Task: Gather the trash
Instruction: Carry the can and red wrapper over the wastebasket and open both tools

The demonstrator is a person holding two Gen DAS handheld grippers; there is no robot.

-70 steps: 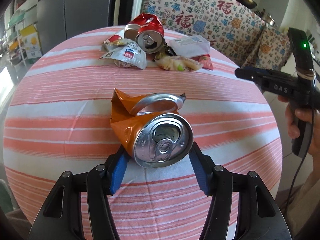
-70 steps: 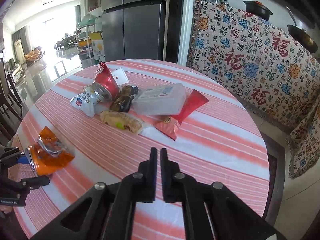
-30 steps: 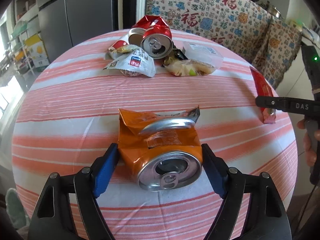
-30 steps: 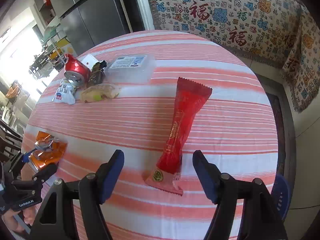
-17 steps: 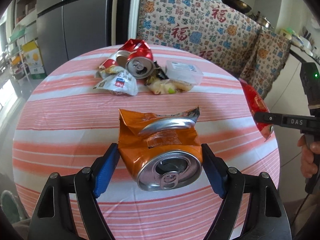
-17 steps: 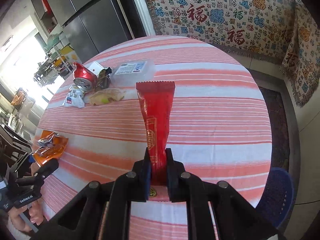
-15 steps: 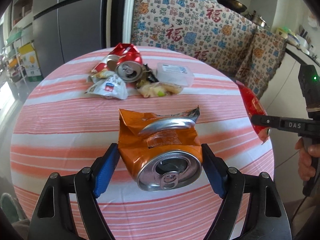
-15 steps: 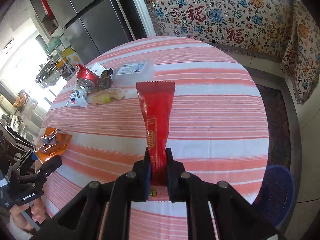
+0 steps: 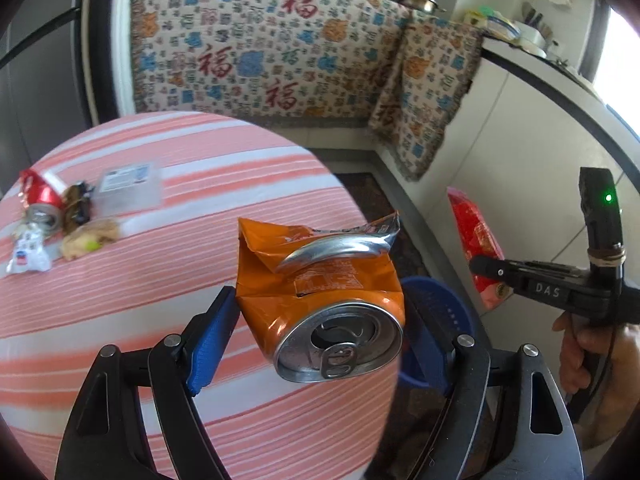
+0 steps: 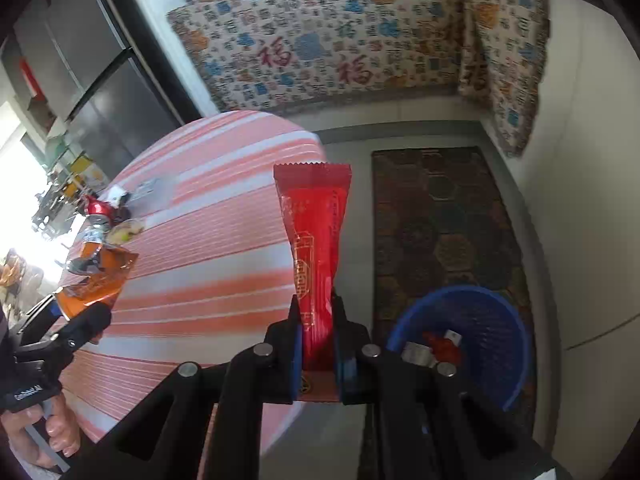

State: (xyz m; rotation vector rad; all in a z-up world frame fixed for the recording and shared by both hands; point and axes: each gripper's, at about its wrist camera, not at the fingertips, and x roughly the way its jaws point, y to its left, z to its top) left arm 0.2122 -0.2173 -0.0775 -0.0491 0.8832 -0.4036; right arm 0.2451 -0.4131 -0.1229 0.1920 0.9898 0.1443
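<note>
My left gripper [image 9: 320, 344] is shut on a crushed orange can [image 9: 320, 288] and holds it in the air over the right edge of the striped table [image 9: 160, 280]. My right gripper [image 10: 316, 344] is shut on a long red snack wrapper [image 10: 314, 240], held upright beyond the table edge. A blue trash basket [image 10: 500, 328] stands on the floor to the right of it, with a few scraps inside. The basket also shows in the left wrist view [image 9: 448, 312], behind the can. The red wrapper [image 9: 476, 240] and right gripper [image 9: 492, 270] show at the right there.
Trash lies at the table's far left: a crushed red can [image 9: 38, 196], a clear plastic box [image 9: 128, 188], a white packet [image 9: 26, 254], a dark wrapper [image 9: 76, 208] and a pale food bag [image 9: 90, 236]. A patterned rug [image 10: 440, 216] covers the floor. A white cabinet [image 9: 520, 140] stands right.
Both grippers have swung right, off the table toward the floor, carrying the orange can and the red wrapper. The blue basket has come into view.
</note>
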